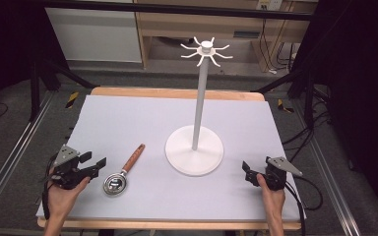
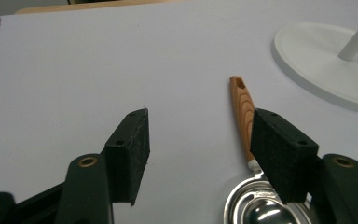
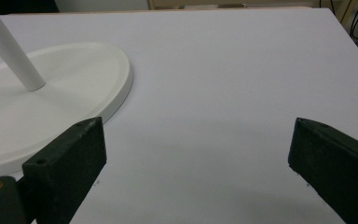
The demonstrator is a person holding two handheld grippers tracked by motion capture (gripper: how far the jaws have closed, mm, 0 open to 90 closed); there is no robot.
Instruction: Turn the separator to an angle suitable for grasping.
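Observation:
A steel spoon with a wooden handle (image 1: 126, 169) lies on the white mat, bowl toward the front, handle pointing to the back right. My left gripper (image 1: 94, 162) hovers just left of its bowl, jaws open and empty. In the left gripper view the wooden handle (image 2: 243, 107) runs up beside the right pad, and the shiny bowl (image 2: 261, 213) sits below it. A white stand with a round base (image 1: 194, 150), a tall pole and hooked arms at the top (image 1: 206, 50) rises at the mat's centre. My right gripper (image 1: 246, 172) rests open at the front right, near the base (image 3: 74, 84).
The white mat (image 1: 128, 118) covers a wooden table whose edge (image 1: 177, 93) shows at the back. Dark metal frame legs and cables stand on the floor at both sides. A wooden shelf unit stands behind the table.

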